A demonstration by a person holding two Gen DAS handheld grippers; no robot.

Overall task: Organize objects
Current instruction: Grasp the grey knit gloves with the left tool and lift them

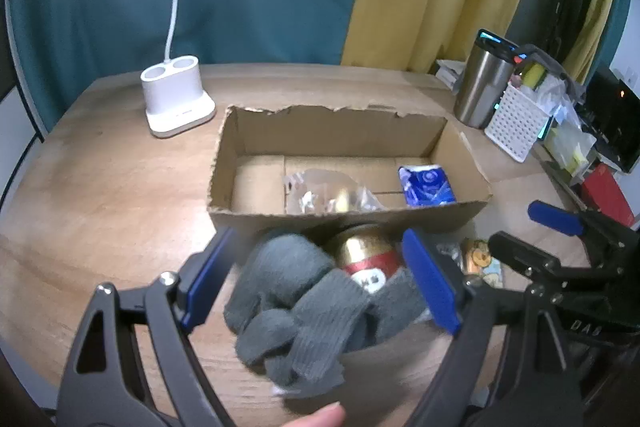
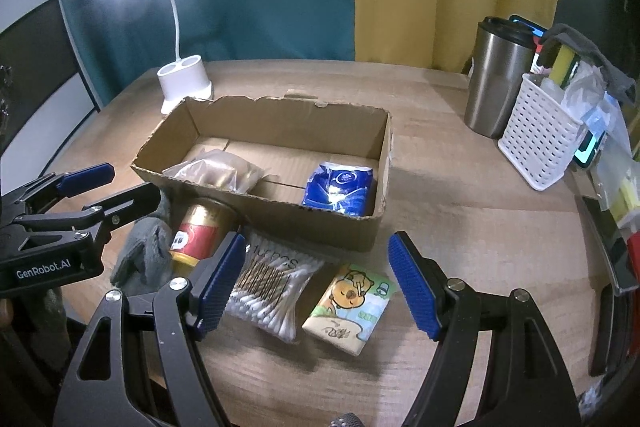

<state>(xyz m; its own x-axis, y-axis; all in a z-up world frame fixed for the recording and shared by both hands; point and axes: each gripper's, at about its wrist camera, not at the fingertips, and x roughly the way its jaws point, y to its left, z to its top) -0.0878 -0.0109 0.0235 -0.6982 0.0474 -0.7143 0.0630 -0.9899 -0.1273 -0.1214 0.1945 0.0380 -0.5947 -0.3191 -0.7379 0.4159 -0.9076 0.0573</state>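
Cardboard box [image 2: 280, 219] mid-frame holding clear bag [image 2: 218, 173] and blue packet [image 2: 340, 185], gloves [image 1: 296, 311], can [image 1: 366, 259], swabs [image 2: 268, 287], tissues [image 2: 348, 307] below it, left gripper [image 1: 320, 287] apart around gloves, right gripper [image 2: 316, 283] apart over swabs and tissues, white basket [image 2: 536, 139] crammed at right.

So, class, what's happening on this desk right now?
A person holds two grippers over a wooden desk, tidying into a cardboard box that already contains a blue tissue pack and a clear bag. The open left gripper straddles grey gloves and a red-gold can; the open right gripper hovers over cotton swabs and a cartoon tissue pack.
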